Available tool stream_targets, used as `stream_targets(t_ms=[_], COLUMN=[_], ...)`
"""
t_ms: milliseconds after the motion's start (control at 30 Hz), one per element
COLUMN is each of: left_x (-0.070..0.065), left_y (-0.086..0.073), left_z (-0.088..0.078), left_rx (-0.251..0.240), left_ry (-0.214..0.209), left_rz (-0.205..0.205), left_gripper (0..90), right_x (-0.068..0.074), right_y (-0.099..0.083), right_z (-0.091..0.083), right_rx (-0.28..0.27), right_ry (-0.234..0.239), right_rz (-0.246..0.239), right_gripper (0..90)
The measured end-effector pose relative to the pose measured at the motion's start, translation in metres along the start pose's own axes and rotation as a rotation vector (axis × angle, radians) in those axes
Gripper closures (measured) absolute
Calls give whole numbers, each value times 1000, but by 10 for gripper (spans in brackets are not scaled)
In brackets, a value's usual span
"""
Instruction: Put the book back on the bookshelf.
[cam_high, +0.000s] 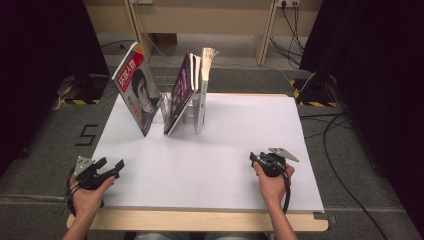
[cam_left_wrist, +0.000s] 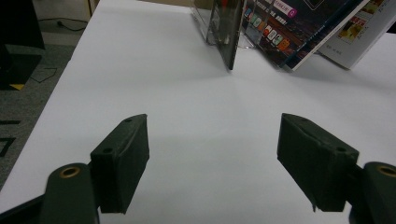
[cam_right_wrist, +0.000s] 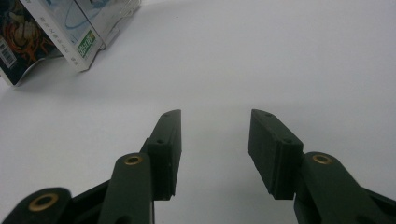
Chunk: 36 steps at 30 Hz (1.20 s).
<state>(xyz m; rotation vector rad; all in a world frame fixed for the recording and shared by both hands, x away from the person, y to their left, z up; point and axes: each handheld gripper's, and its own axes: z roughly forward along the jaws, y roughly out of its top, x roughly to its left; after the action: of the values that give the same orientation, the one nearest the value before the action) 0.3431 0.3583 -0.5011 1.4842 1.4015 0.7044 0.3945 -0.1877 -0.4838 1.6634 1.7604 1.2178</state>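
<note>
Recording lab or studio: white-topped wooden counter (cam_high: 210, 165) on grey carpet (cam_high: 45, 175), black curtains (cam_high: 40, 50) at both sides, black cables (cam_high: 340, 165) trailing across the floor, yellow-black hazard tape (cam_high: 75, 101), pale wooden furniture (cam_high: 200, 20) behind.

floor: grey carpet (cam_high: 45, 150) | far side: wooden furniture (cam_high: 200, 20) | sides: black curtains (cam_high: 40, 45)

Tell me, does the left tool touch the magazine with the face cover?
Apart. The high view shows bare white table between the left tool and the magazine.
</note>
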Motion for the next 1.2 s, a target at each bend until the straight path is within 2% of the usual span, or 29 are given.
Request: stream_targets(t_ms=[233,567,767,1000,1100,1200], left_x=[-1,-1,0,0,0,0], left_y=[0,0,0,0,-1,-1], left_z=[0,0,0,0,0,0], left_rx=[0,-2,-2,-2,-3,-2], left_ry=[4,-2,1,6,4,1], left_rz=[11,4,0,-1,0,-1], left_gripper=[247,251,251,252,252,252], right_x=[1,3,3,1,1,2], right_y=[0,-1,0,1,1,1], right_z=[0,2,1,0,0,0], right_rx=[2,5,5,1,-6,-3], right_ry=[1,3,3,4,4,2], right_rz=[3,-11,9,9,-8,-3], right_gripper=[549,549,549,549,549,549])
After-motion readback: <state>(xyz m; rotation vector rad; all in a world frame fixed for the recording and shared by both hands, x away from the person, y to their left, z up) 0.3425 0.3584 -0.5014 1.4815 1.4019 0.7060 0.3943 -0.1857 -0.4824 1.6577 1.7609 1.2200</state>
